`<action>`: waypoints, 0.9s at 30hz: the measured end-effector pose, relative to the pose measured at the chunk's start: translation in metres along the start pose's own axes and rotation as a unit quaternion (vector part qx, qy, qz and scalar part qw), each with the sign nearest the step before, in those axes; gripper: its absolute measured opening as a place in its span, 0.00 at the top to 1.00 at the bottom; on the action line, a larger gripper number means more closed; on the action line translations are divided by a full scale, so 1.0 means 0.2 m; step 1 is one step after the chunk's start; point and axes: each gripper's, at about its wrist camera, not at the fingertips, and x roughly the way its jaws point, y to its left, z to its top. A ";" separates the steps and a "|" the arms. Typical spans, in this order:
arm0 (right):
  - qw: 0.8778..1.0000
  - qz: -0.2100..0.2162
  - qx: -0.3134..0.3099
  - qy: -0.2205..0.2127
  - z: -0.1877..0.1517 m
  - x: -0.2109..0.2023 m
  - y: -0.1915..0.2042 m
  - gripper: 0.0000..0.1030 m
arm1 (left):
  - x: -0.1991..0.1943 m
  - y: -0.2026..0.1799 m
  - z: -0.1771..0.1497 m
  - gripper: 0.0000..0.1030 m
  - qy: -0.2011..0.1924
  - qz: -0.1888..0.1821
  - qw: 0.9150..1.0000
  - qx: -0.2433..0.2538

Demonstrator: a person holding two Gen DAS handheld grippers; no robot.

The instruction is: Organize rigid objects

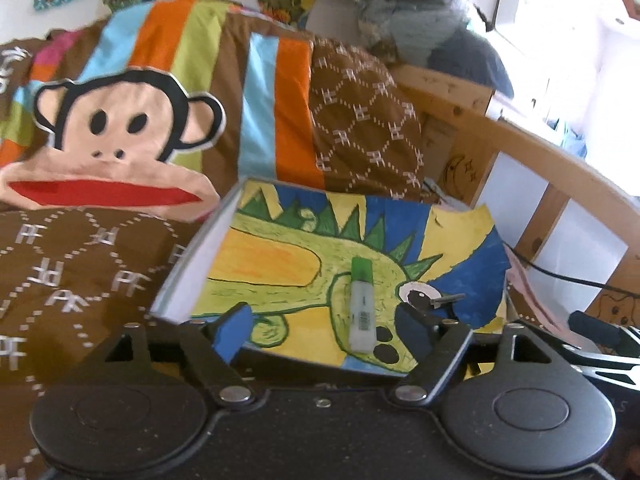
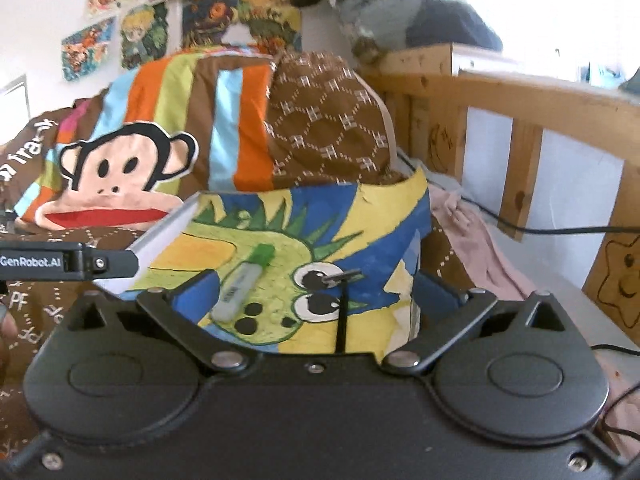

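Bedding (image 1: 80, 272) holds one marker (image 1: 361, 304), one key (image 1: 434, 301).

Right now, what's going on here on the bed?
A person is tidying small items with a handheld gripper in each hand. Both the left gripper and the right gripper are open and hold nothing. In front of them, a green-capped glue stick and a black-headed key lie apart on a dragon painting, which rests on the brown bedding beside a monkey-face pillow.
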 end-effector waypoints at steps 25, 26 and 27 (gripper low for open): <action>0.998 -0.026 -0.001 -0.053 -0.27 -0.93 0.33 0.00 | -0.87 0.19 -0.33 0.01 -0.118 0.016 0.992 0.051; 0.999 -0.026 -0.002 -0.048 -0.30 -0.95 0.34 0.00 | -0.89 0.19 -0.35 0.01 -0.119 0.018 0.991 0.056; 0.999 -0.026 -0.002 -0.040 -0.32 -0.97 0.35 0.00 | -0.91 0.19 -0.36 0.01 -0.120 0.020 0.991 0.061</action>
